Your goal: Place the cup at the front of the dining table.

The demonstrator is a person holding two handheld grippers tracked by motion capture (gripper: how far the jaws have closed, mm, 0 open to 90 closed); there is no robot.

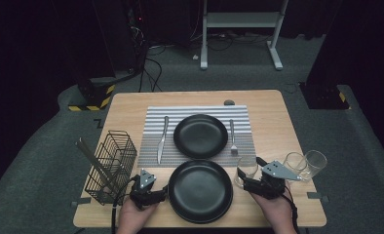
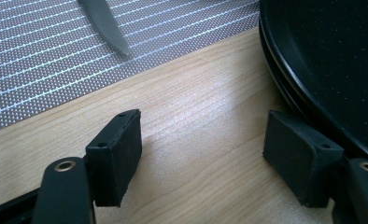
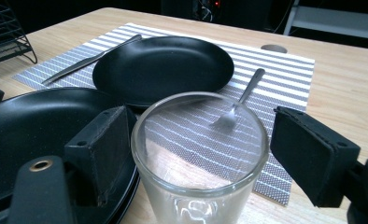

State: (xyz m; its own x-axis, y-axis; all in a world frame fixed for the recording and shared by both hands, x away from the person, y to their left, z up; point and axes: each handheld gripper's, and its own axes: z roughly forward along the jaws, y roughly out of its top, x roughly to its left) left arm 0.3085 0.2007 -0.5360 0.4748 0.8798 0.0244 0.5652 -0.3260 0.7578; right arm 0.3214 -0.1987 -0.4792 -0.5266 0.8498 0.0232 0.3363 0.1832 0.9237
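Observation:
A clear glass [image 3: 201,158] stands upright between the jaws of my right gripper [image 3: 201,126], which is open; the left pad [image 3: 102,149] is close to it and the right pad stands apart. In the high view that glass [image 1: 247,168] sits just right of the near black plates [image 1: 200,190], with my right gripper [image 1: 248,181] at its base. My left gripper [image 1: 162,195] is open at the plates' left rim. In the left gripper view my left gripper [image 2: 203,135] rests over bare wood, its right pad beside the stacked plates' rim [image 2: 285,70].
A striped placemat [image 1: 197,134] holds a knife [image 1: 162,139], a smaller black plate [image 1: 200,135] and a fork [image 1: 233,136]. A wire basket [image 1: 111,165] with a utensil stands at the left. Two more glasses [image 1: 304,164] sit at the right edge.

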